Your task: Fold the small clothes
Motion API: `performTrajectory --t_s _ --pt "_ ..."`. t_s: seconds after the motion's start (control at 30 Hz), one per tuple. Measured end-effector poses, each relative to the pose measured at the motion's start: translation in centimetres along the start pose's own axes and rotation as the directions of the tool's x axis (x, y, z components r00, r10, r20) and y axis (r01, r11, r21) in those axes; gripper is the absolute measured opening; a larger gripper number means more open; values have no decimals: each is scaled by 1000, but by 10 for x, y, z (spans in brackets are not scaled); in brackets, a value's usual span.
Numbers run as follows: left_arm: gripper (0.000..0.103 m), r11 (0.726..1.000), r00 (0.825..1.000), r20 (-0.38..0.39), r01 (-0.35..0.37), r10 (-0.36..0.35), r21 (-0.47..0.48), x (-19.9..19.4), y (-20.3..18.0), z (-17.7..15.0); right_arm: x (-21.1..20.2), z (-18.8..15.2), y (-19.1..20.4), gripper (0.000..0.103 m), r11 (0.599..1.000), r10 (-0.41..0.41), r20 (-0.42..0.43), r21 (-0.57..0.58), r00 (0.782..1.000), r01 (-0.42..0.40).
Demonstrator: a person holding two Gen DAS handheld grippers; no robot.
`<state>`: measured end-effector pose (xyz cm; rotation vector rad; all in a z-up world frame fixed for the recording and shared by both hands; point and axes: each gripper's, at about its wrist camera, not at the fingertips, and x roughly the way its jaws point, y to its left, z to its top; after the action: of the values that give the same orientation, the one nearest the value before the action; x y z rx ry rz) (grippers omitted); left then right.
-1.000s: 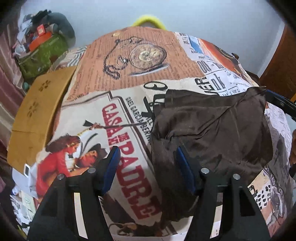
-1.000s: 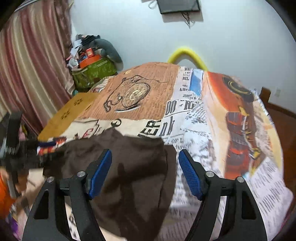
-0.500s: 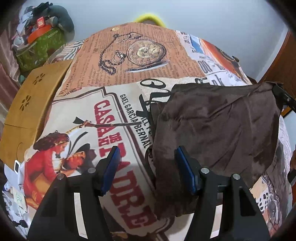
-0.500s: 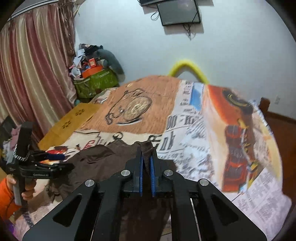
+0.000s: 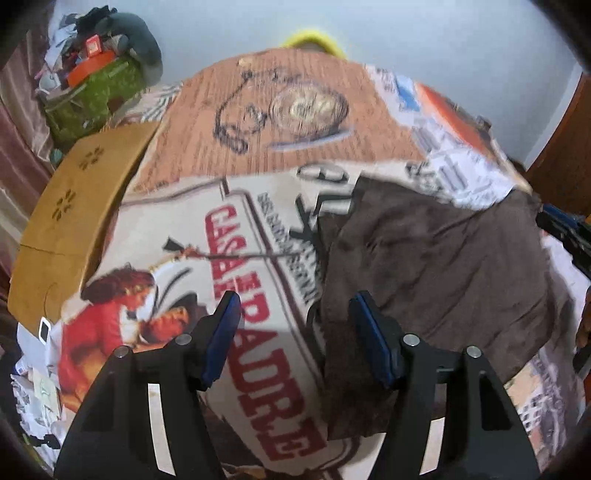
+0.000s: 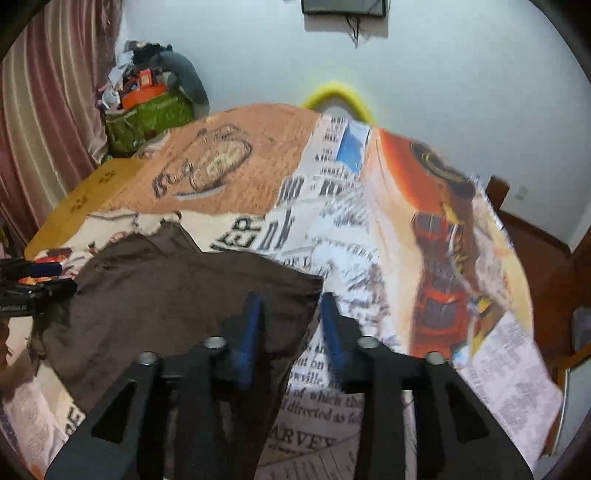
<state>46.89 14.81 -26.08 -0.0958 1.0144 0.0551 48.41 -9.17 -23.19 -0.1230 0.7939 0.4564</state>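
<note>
ok, field notes, both wrist cams, some motion blur.

left gripper (image 5: 295,332): jaws spread, blue pads well apart, nothing pinched. between them only the printed bedspread (image 5: 236,258) w/ red lettering. its right pad sits just at the left edge of the brown garment (image 5: 436,266); can't tell if it touches the cloth. pads don't press on anything.

brown garment in left cam: lies flat-ish on the bedspread, from centre out to 3 o'clock, some wrinkles, a narrow strip running down to 6 o'clock by the right finger. far corner at 3 o'clock meets the right gripper (image 5: 565,236), only a dark tip w/ blue showing there; too small to read from this cam.

right cam: right gripper (image 6: 291,325) jaws partway apart and opening. near corner of the brown garment (image 6: 166,295) lies between/under the pads, left pad over the cloth, right pad over newsprint pattern of the bedspread (image 6: 369,240). pads not pressing the cloth, so no grip. garment spreads from centre to 9 o'clock, its far edge beside the left gripper (image 6: 33,280), seen at 9 o'clock.

surroundings: wooden board (image 5: 74,206) w/ flower cutouts at 9–10 o'clock beside the bed; green bag (image 6: 147,118) piled w/ clutter at 10–11 o'clock by the curtain (image 6: 44,129); yellow arc (image 6: 336,92) at 12 o'clock behind the bed; dark screen (image 6: 343,7) up on the wall at 12.
</note>
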Motion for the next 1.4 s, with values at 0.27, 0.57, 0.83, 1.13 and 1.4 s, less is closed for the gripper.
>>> performTrajectory --t_s 0.27,0.57,0.83,1.13,1.4 --pt "67 998 998 -15 60 -61 -23 15 -22 37 -15 6 28 67 977 213 13 1 977 -213" --pt "28 1000 995 -100 -2 5 30 61 -33 34 33 -27 43 67 981 190 -146 -8 971 -193" --pt "22 996 988 -141 -66 57 -57 64 12 16 4 -41 15 68 979 201 -140 60 969 -195" --pt "85 998 997 -30 65 -66 -23 7 4 8 -9 -49 -5 71 974 195 -140 146 971 -174" --pt "89 988 972 -185 130 -143 -77 46 -7 10 15 -46 -14 79 938 259 -176 279 950 -204"
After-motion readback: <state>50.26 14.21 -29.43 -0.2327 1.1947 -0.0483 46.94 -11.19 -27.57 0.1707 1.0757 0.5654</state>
